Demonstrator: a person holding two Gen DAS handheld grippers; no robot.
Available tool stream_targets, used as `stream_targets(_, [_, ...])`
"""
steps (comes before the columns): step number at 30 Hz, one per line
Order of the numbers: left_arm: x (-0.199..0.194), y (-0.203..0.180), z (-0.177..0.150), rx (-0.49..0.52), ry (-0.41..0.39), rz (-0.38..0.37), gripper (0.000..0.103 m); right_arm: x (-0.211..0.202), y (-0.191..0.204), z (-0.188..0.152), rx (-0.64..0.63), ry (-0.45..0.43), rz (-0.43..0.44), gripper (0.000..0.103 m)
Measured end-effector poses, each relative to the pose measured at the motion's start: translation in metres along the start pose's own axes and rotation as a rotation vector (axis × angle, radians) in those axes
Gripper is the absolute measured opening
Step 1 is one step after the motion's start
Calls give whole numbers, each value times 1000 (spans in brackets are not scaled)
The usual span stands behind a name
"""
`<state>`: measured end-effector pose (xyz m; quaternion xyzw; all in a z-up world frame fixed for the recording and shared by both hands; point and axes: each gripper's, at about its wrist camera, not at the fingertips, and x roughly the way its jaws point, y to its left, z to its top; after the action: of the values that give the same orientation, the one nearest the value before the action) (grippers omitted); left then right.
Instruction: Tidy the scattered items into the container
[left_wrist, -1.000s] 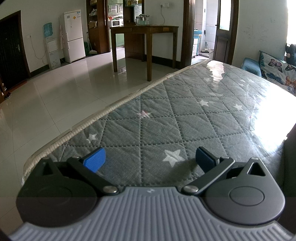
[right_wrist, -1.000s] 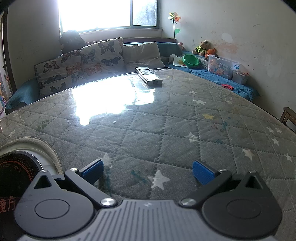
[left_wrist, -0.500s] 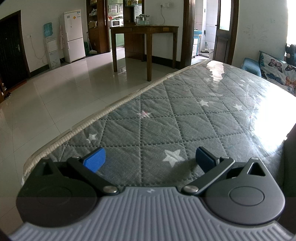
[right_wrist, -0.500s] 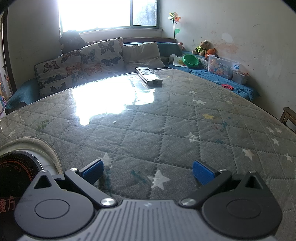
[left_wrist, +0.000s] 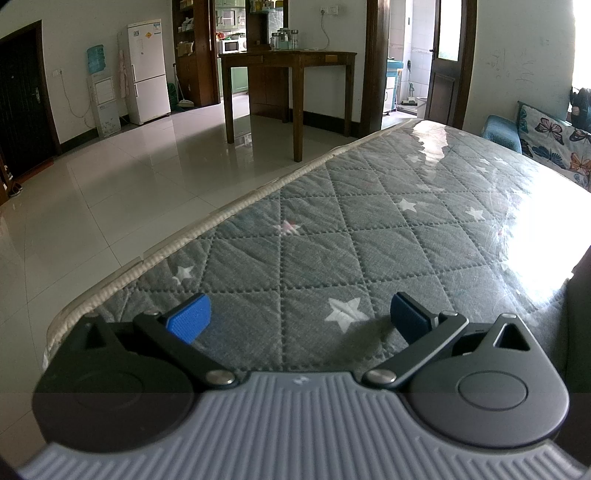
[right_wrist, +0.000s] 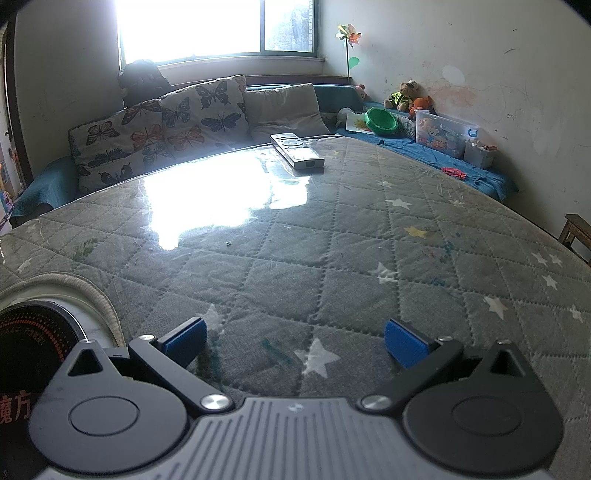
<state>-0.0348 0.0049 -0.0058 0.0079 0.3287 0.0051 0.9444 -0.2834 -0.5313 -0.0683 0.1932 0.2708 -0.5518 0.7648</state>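
Both hand-held grippers, left (left_wrist: 299, 317) and right (right_wrist: 293, 341), hover with jaws spread wide and empty over a star-quilted worktop (right_wrist: 332, 240). A white remote (right_wrist: 296, 150) lies at its far edge; a dark round container (right_wrist: 33, 354) bearing "魔方" sits beside the right gripper.

The quilted mattress (right_wrist: 332, 240) lies bare and open ahead of both spread tools, with only a remote control (right_wrist: 297, 150) near its far edge, butterfly cushions (right_wrist: 162, 136) beyond, and a round dark-faced object (right_wrist: 33, 343) close at left.
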Motion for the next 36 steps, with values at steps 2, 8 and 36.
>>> stream_targets(2, [0,0,0,0,0,0,103,0,2,0,0,0,0,103])
stream_targets(8, [0,0,0,0,0,0,103,1,5,-1,0,0,0,103])
stream_targets(36, [1,0,0,0,0,1,103,0,-2,1,0,0,0,103])
